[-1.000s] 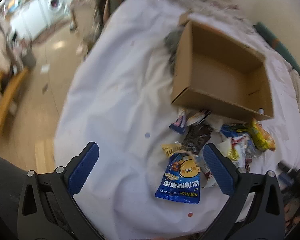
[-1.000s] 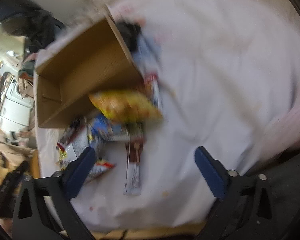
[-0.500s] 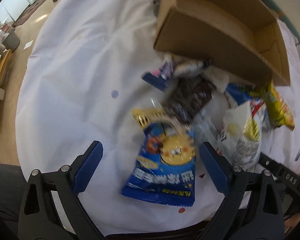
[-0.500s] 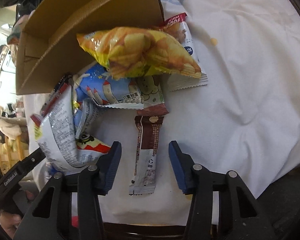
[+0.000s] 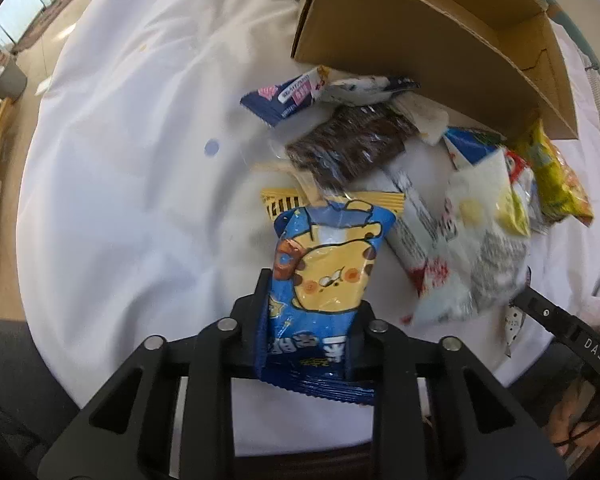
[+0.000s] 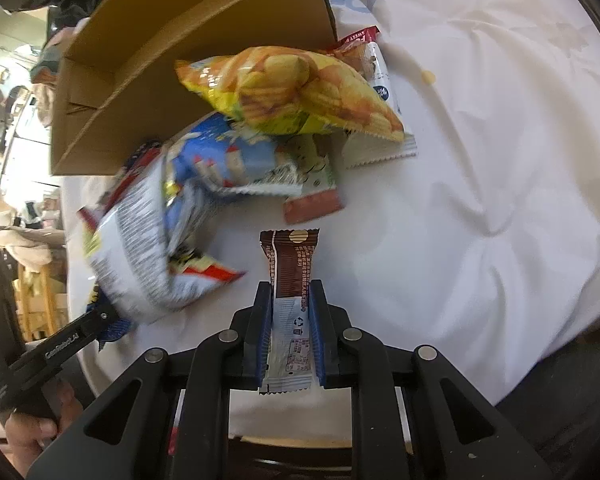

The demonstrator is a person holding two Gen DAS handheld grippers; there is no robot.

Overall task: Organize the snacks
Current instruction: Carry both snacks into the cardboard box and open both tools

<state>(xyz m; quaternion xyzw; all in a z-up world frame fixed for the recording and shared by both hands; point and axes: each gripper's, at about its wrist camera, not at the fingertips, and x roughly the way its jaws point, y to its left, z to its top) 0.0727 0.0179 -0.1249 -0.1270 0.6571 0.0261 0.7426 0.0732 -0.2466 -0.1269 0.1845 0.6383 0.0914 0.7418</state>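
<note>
Both claws grasp light, crinkly snack packets by their lower ends.
Left gripper (image 5: 306,320) pinches blue bag (image 5: 324,276); right gripper (image 6: 290,320) clamps brown bar (image 6: 290,280), mid-frame.

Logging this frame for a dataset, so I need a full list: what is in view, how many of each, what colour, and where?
cardboard box: 1, brown, open, behind the snack pile
blue cartoon snack bag: 1, blue and yellow, clamped in left gripper
brown bar wrapper: 1, brown and silver, clamped in right gripper
yellow chip bag: 1, yellow-orange, leaning against the box
dark brown packet: 1, near the box
other loose packets: several, mixed colours, count unclear
white cloth: 1, under everything
left gripper: black, blue pads, shut
right gripper: black, blue pads, shut
</note>
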